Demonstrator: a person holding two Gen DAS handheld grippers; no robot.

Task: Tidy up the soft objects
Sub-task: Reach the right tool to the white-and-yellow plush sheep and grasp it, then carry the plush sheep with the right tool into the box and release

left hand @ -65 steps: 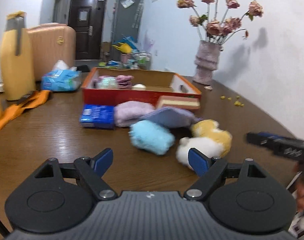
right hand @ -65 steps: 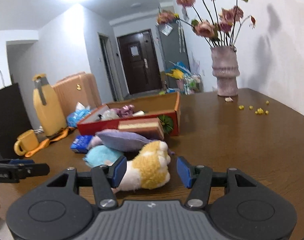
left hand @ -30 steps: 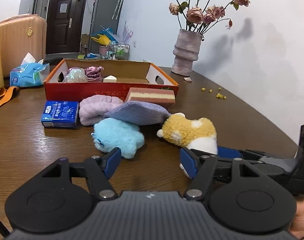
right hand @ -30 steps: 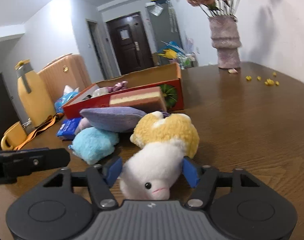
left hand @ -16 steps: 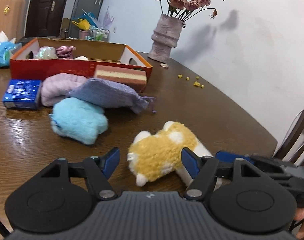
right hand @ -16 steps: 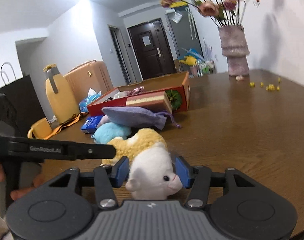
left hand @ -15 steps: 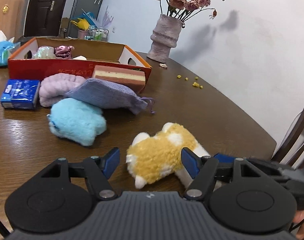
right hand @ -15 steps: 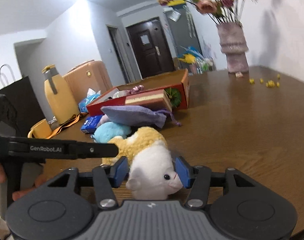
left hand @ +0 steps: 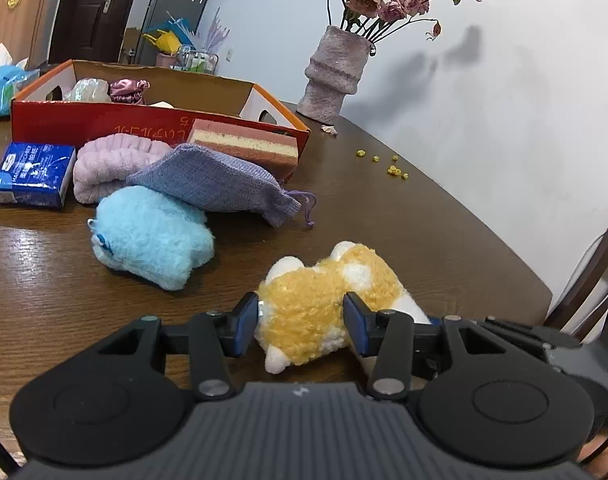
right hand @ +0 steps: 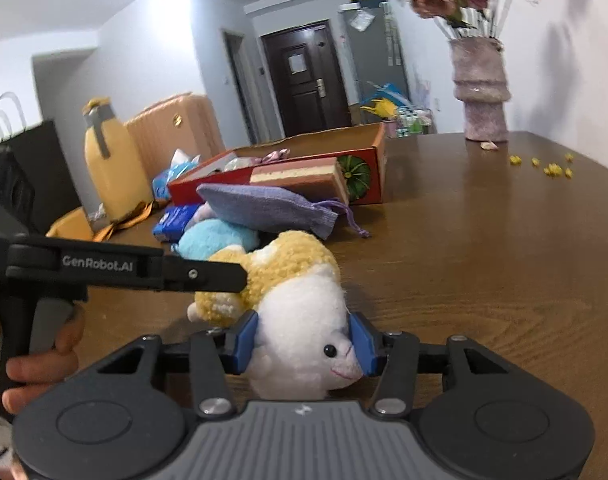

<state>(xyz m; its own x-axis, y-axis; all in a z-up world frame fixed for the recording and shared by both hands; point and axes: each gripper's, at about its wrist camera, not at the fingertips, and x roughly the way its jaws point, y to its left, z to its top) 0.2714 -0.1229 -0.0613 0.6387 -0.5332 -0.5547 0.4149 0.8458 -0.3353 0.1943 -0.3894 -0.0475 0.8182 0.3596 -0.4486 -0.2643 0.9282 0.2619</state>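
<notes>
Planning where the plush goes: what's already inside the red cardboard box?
In the red cardboard box, the near corner holds a shiny purple bundle, a pale crinkly item and something white. The front wall hides the floor and the rest.

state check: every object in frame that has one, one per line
plush dog: lying on table, both grippers closing on it
left hand-held gripper: closing, pads at yellow body
right hand-held gripper: closing, pads at white head
blue plush: lying loose, untouched
purple pouch: flat, drawstring end cinched
red box: open, items inside
tissue pack: closed
vase: upright, holds flowers
</notes>
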